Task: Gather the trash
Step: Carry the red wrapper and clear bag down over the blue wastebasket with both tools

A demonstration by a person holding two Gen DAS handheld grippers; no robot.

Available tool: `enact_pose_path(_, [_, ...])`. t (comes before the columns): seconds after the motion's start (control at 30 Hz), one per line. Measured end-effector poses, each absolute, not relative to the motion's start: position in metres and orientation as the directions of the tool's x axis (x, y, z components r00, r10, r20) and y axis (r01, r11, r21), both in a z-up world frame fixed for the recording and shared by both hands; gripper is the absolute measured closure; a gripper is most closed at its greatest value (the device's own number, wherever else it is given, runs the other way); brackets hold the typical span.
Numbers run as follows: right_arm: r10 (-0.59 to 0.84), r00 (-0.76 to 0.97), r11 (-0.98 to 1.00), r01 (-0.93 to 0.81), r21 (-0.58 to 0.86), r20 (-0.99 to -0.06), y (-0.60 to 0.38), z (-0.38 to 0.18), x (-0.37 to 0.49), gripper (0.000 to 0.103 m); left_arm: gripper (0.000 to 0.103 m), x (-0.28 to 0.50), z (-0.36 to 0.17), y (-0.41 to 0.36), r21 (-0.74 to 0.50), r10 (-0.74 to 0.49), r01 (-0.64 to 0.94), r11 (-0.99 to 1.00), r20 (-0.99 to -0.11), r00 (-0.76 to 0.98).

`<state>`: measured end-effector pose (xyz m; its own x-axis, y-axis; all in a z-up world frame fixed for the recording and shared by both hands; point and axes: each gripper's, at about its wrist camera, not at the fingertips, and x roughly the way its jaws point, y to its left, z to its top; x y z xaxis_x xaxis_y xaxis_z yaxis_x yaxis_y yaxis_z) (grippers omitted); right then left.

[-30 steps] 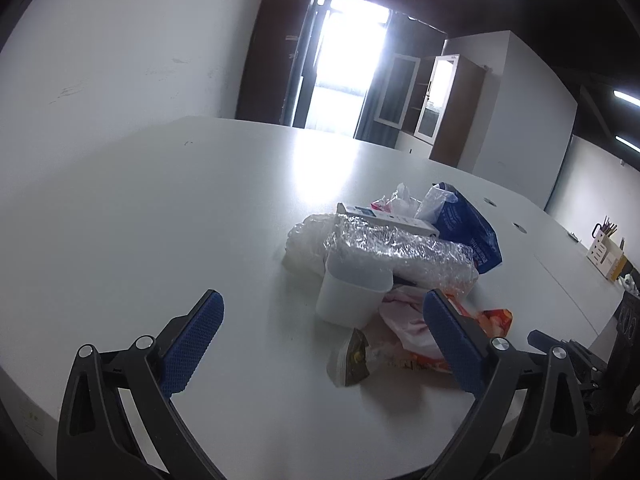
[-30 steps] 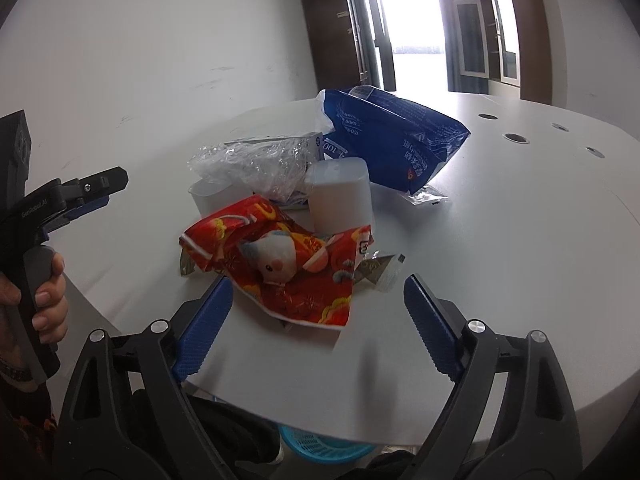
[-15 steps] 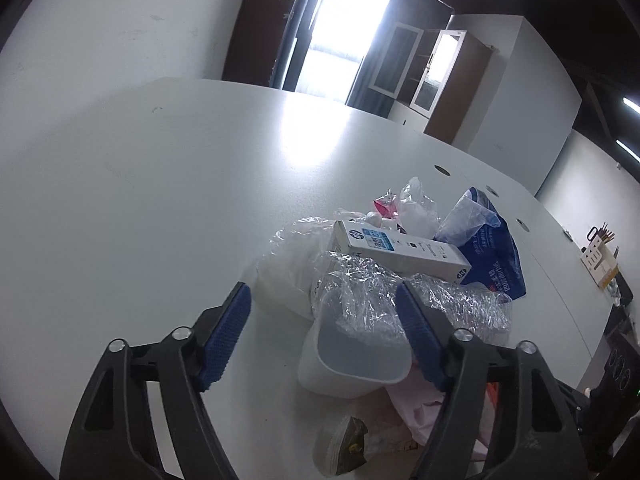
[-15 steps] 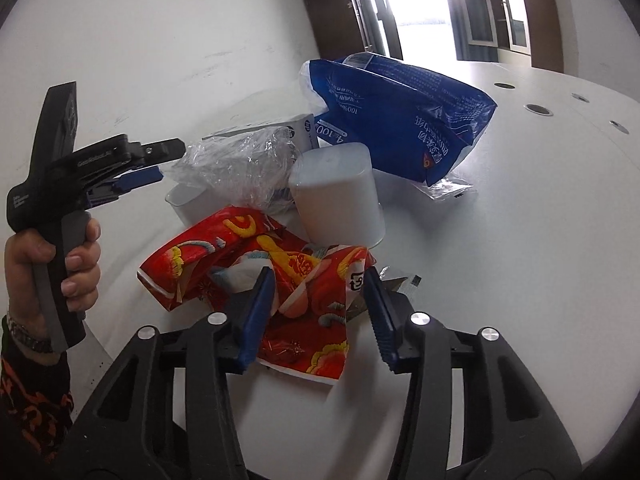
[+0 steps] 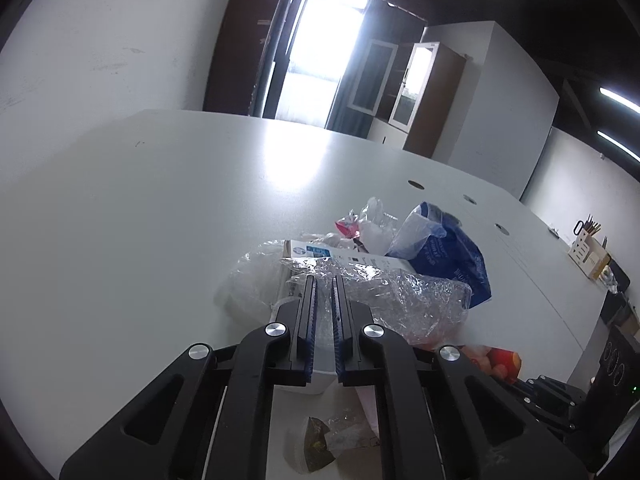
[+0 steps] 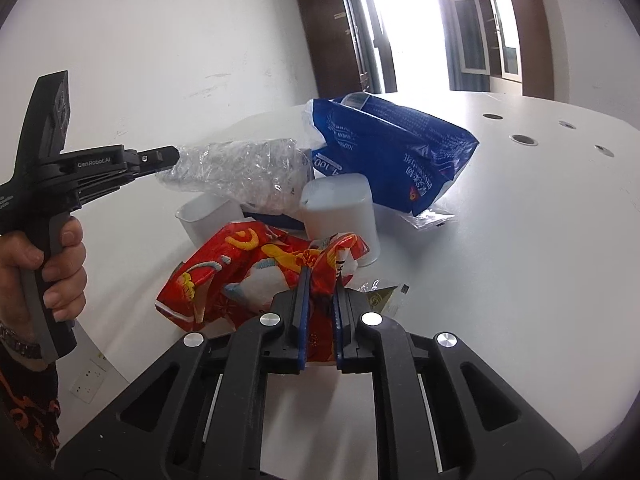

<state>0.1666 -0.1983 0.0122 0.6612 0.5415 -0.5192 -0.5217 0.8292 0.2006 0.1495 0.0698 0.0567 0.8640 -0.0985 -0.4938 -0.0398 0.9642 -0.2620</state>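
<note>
A heap of trash lies on the white table [image 5: 140, 208]. My left gripper [image 5: 324, 280] is shut on the crinkled clear plastic wrap [image 5: 404, 300]; in the right wrist view the wrap [image 6: 240, 172] hangs lifted from the left gripper [image 6: 174, 156]. My right gripper [image 6: 320, 280] is shut on the red snack bag [image 6: 240, 280], pinching its near edge. A blue plastic bag [image 6: 392, 156] and a white upturned cup [image 6: 340, 212] sit behind it. An open white tub [image 6: 204, 220] stands under the wrap.
A white and blue carton [image 5: 320, 252] and more clear and pink wrappers [image 5: 368, 228] lie in the heap. A small dark foil packet [image 5: 316, 444] lies near the front edge. Cable holes [image 6: 524, 140] dot the table at right. A cabinet [image 5: 420, 92] stands behind.
Both grippers moved forward into the heap and shut. The left one took hold of the clear wrap and lifted it; the right one closed on the red snack bag.
</note>
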Motion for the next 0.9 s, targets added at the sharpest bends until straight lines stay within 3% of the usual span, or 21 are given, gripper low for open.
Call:
enact_pose_path(0.23, [0.521,0.703,0.842,-0.515,0.159,-0.484,-0.208,0.04,0.146,0.095,0.097,0.095,0.088,0.073,-0.315,-0.066,-0.063,0.947,-0.381,0.922])
enact_pose_path(0.6, [0.523,0.748,0.847,-0.512,0.144,-0.408,-0.239,0.065,0.087,0.096,0.098,0.003,0.117,0.065,-0.36,-0.051,-0.063,0.931,-0.299,0.953])
enact_pose_path(0.73, [0.498,0.768,0.862,-0.49,0.13,-0.403,-0.261,0.058,0.057,0.096,0.098,-0.035,0.119,0.046,-0.271,0.007,-0.081,0.959,-0.265,0.964])
enact_pose_path(0.9, [0.513,0.75,0.852,-0.503,0.145,-0.418,-0.282,0.044,0.028,0.096,0.098,-0.067,0.108,0.044,-0.278,-0.016,-0.078,0.957,-0.323,0.946])
